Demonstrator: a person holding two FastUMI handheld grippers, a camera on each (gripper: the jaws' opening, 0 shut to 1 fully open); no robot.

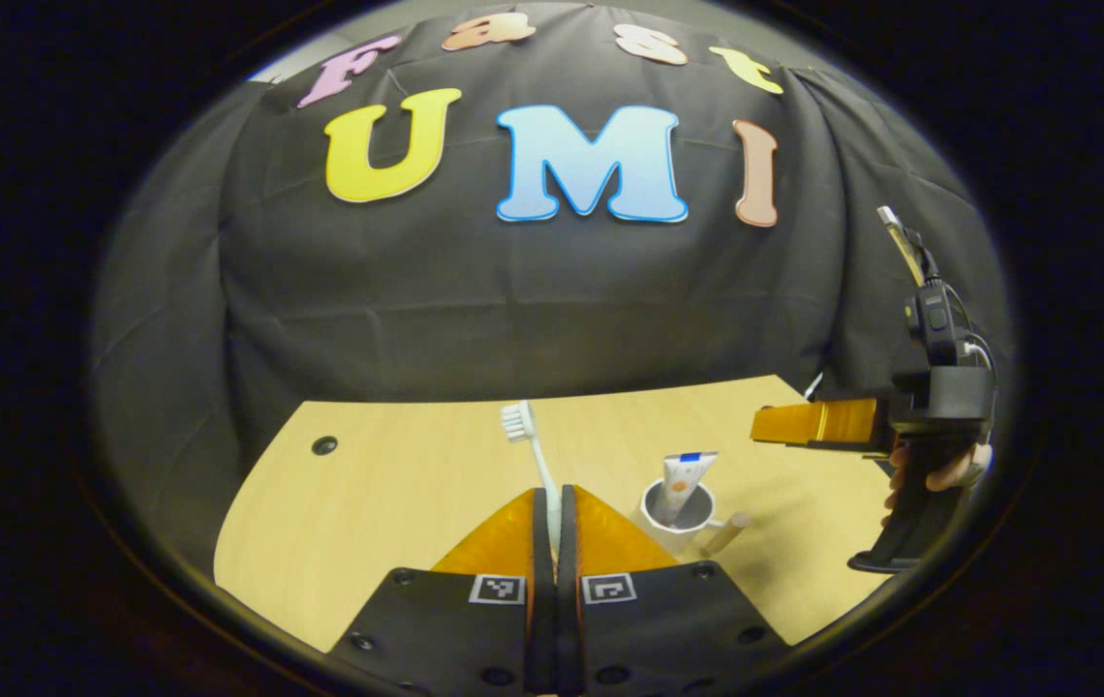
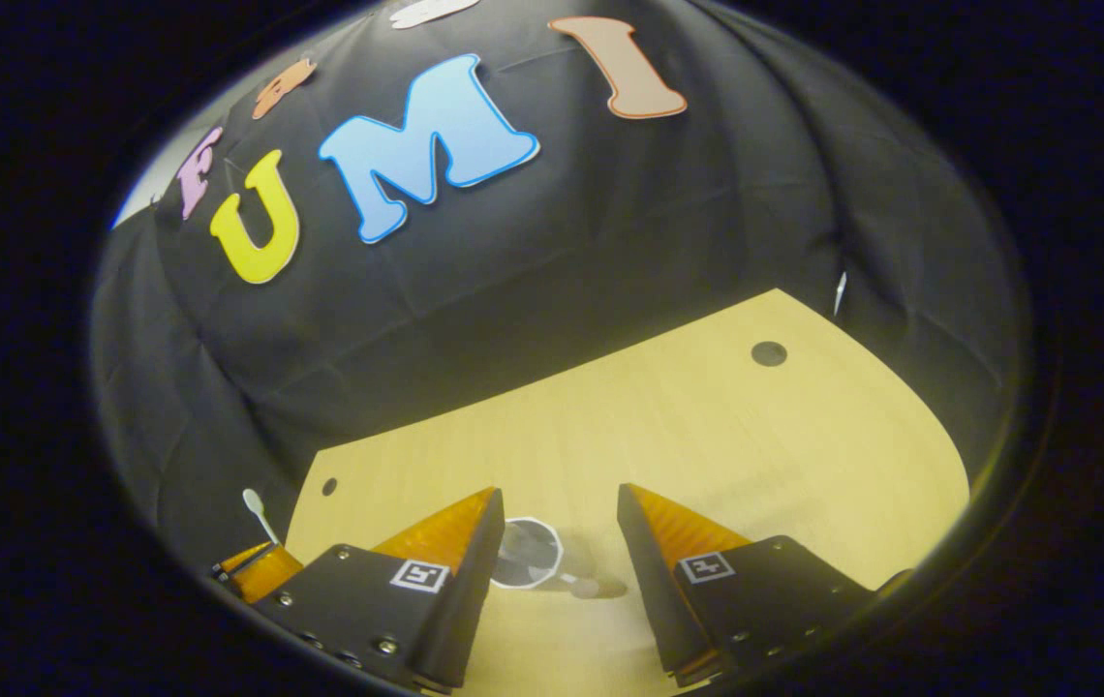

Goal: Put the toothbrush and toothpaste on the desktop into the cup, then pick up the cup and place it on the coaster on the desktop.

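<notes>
Left claw [image 1: 553,499] around toothbrush [image 1: 535,455]

The white toothbrush's [image 1: 531,453] lower handle is hidden between the left gripper's [image 1: 554,513] fingers. The white cup [image 1: 678,521] hides the white-and-blue toothpaste tube's [image 1: 684,482] lower end.

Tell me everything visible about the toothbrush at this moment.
The slim white plastic toothbrush stands nearly upright, its handle clamped between the shut fingers of the left gripper, lifted above the light wooden desktop. Its white bristle head is on top, facing left. It is left of the white cup, apart from it.
</notes>
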